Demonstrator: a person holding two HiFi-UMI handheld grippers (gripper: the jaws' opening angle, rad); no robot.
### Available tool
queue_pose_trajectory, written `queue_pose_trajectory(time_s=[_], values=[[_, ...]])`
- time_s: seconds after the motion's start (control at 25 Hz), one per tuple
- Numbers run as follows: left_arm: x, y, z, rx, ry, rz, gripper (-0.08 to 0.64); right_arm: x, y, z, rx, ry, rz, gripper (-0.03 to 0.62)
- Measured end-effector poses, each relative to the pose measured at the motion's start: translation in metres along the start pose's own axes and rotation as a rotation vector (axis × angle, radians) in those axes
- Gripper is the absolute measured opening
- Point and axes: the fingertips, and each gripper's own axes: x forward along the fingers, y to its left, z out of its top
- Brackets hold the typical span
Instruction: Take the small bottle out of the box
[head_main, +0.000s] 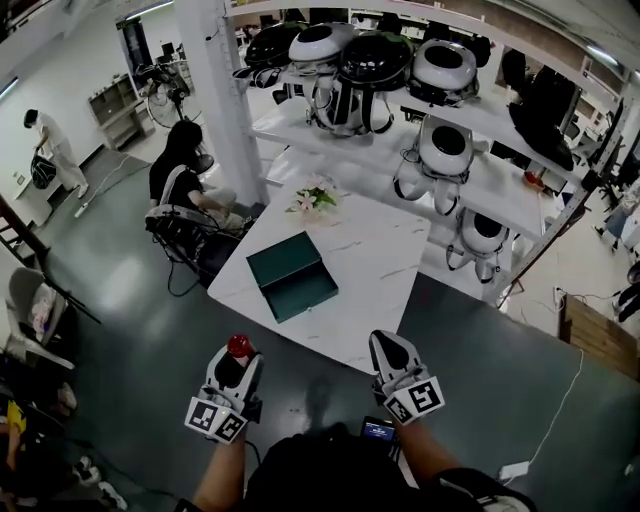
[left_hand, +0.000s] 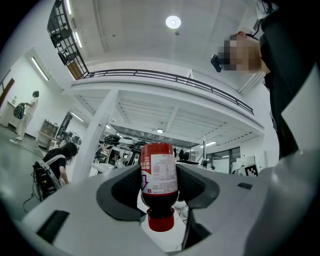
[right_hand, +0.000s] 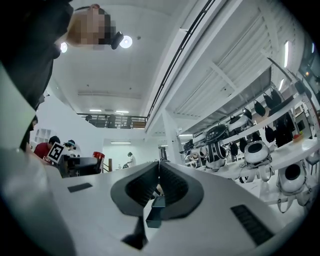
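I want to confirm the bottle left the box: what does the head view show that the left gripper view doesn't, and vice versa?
Head view only: the green box lying on the white table, well ahead of the left tool. Left gripper view only: the label and red cap of the small bottle, cap toward the camera. Both: the left tool shut on that bottle.
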Motion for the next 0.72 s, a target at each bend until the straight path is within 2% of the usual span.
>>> queue_pose_trajectory(time_s=[0.28,0.52,0.72], values=[[-0.033,0.007,0.005,-0.014,-0.020,-0.015,0.232,-0.015,0.031,0.002,-0.056,0.004,-0.058,0.035],[-0.085,0.023,0.013,-0.017,-0.030,-0.040,0.232,-0.033,0.085,0.000,-0.088,0.005,-0.104,0.035],[-0.133,0.027,0.016,-0.016,-0.025,-0.076,0.232,-0.062,0.133,-0.014,-0.096,0.046,-0.143,0.035]])
